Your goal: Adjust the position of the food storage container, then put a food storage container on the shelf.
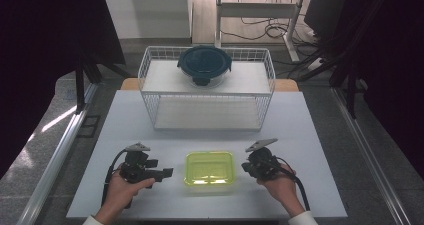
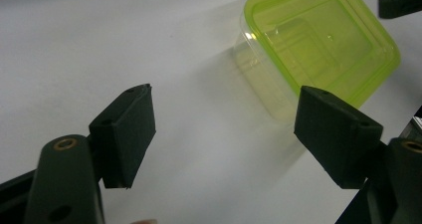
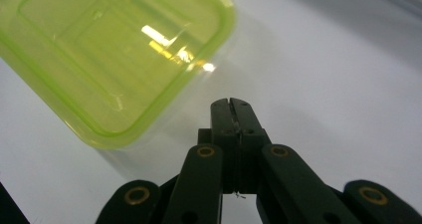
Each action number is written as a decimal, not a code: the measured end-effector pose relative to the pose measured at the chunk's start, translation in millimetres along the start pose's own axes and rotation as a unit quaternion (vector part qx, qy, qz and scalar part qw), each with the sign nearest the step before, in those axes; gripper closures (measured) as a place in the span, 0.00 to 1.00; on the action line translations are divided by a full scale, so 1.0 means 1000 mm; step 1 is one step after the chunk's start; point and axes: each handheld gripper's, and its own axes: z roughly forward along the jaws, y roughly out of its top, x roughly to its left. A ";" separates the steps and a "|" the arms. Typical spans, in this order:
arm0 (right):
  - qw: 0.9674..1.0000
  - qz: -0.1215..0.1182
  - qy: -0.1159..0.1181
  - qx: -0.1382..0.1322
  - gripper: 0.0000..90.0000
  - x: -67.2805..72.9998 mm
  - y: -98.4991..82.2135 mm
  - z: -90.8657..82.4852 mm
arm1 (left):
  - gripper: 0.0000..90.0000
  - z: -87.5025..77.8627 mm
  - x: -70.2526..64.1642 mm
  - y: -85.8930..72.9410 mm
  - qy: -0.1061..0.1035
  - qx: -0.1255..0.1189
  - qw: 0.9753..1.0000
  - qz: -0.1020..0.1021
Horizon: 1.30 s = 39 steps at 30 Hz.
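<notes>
A yellow-green lidded plastic box [image 1: 209,167] rests on the white table [image 1: 300,130] between my two grippers. My left gripper [image 1: 165,171] sits just left of it, jaws open and empty; in the left gripper view its gripper [image 2: 224,134] frames bare table with the box [image 2: 318,40] beyond, toward the upper right. My right gripper [image 1: 246,166] is close to the box's right side, apart from it. In the right gripper view the right gripper [image 3: 231,104] has its jaws pressed together with nothing between them, beside the box [image 3: 109,55].
A white wire rack [image 1: 207,87] stands at the back of the table, with a round dark-lidded container [image 1: 204,64] on its upper shelf. The table's front edge lies just beneath the hands. Desk legs and cables sit on the floor beyond.
</notes>
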 end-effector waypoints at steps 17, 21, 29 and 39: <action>0.983 0.134 0.085 -0.091 0.43 -0.027 -0.026 -0.024 | 0.25 -0.002 -0.005 0.003 -0.010 -0.017 1.000 -0.007; 0.983 0.137 0.091 -0.086 0.33 -0.023 -0.024 -0.018 | 0.25 -0.003 -0.008 0.003 -0.010 -0.028 1.000 -0.004; 0.981 0.134 0.112 -0.081 0.34 -0.011 -0.020 -0.008 | 0.25 0.001 -0.013 0.004 -0.020 -0.026 0.999 -0.012; 0.977 0.164 0.125 -0.059 0.40 -0.010 -0.015 0.005 | 0.27 0.016 -0.017 0.009 -0.051 -0.015 0.998 -0.040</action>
